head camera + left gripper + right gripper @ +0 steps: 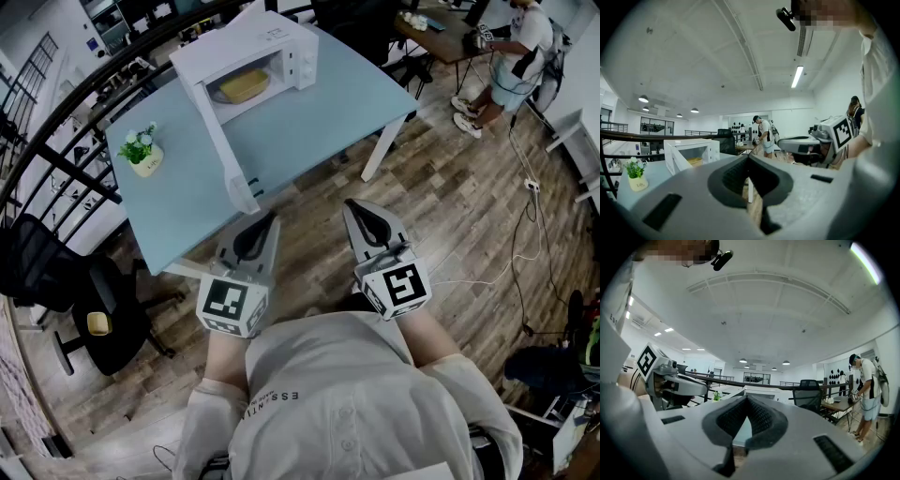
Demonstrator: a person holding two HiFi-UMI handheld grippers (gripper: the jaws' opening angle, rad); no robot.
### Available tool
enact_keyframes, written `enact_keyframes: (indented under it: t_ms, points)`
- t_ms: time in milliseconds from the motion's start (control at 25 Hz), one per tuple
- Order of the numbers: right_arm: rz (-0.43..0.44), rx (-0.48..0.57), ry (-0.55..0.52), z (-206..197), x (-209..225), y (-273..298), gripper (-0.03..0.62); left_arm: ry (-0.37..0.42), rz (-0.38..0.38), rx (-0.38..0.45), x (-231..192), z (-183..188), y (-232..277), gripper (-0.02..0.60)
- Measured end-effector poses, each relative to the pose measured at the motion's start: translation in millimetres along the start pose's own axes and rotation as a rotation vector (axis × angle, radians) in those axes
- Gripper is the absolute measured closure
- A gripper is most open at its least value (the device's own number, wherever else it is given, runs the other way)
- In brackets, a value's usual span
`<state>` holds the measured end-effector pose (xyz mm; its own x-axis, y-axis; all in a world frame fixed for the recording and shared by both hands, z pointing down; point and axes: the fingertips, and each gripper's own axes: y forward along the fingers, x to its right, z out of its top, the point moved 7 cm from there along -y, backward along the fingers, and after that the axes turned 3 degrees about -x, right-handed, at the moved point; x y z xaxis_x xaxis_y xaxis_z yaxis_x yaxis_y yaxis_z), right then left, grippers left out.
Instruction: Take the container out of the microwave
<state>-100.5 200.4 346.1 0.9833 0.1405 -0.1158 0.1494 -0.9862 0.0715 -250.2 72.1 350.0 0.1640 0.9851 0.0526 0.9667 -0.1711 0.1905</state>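
The left gripper (271, 219) has its jaws pressed together with nothing between them. The right gripper (349, 205) beside it is likewise closed and empty, and both are held over the wooden floor (450, 216), just short of the blue table (319, 131). Ahead of the fingertips and well apart from them, a little left of the left gripper's tips, the yellow container (244, 86) lies inside the white microwave (281, 42), whose door (220, 141) stands open toward the grippers, with a small potted plant (142, 152) on the table left of it.
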Motion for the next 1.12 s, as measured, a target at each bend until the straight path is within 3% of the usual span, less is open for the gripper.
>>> enact_keyframes:
  t_ms: [480,800,880,1120]
  points:
    - [0.001,-0.017,0.037,-1,-1,8,0.579,-0.01,-0.017,-0.01,-9,1,7,0.588]
    - [-0.003,-0.058,-0.056,-3,13,26,0.572,-0.044,-0.012,0.005,-17,-3,20,0.588]
    - [0.005,-0.076,-0.045,-6,20,33,0.423,-0.05,-0.004,0.006,-21,-4,23,0.588]
    - [0.036,-0.074,-0.053,-14,45,55,0.421,-0.058,0.036,0.0,-25,-7,41,0.588]
